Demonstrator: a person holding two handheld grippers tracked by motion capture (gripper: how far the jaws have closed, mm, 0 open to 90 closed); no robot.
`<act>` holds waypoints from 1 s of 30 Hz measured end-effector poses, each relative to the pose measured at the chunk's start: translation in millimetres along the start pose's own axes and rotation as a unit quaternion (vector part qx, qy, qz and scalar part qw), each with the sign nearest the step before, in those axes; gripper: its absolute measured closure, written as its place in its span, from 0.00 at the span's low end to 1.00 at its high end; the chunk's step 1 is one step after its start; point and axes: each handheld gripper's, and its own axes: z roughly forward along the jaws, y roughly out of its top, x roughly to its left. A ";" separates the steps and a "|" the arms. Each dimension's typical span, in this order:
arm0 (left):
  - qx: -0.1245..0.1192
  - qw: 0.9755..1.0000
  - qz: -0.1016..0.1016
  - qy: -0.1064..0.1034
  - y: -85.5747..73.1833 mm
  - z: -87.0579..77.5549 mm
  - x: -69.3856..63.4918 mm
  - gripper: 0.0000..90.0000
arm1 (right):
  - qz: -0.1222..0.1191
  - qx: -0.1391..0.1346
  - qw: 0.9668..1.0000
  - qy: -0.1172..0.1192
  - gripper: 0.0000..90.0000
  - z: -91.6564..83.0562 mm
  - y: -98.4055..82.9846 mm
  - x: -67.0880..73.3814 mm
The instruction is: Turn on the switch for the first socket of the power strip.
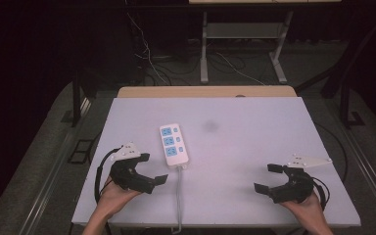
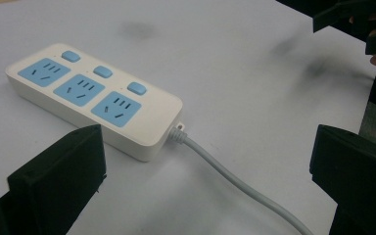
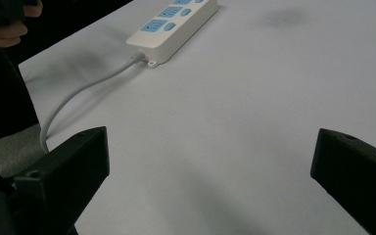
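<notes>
I hold both grippers low at the near edge, left gripper (image 1: 152, 168) and right gripper (image 1: 268, 177), fingers apart and empty, flanking the strip (image 1: 173, 143) left of centre on the worktop (image 1: 254, 147), ready to approach.

white power strip (image 1: 174, 143) with blue sockets, black claws

Power strip (image 3: 176, 22): far end cut off by top edge in right gripper view. Grey cord (image 2: 240, 183): leaves left gripper view at bottom edge; in high view drops over table's (image 1: 254, 112) near edge, plug end hidden. Other gripper (image 2: 357, 24): clipped by top right corner in left gripper view, blurred. Dark smudge (image 1: 209, 126) on tabletop: nature unclear. Floor cables (image 1: 149, 58) beyond table: too dim to trace.
</notes>
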 end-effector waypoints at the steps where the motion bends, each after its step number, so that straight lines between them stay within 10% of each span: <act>1: 0.001 1.000 0.000 -0.001 1.3 0.2 0.7 0.00 | 0.000 0.000 1.000 0.000 0.01 0.1 -0.1 -0.1; 30: 0.058 0.998 0.036 -0.004 52.2 13.1 17.9 0.00 | 0.000 0.001 1.000 0.002 0.01 -0.6 -0.2 0.0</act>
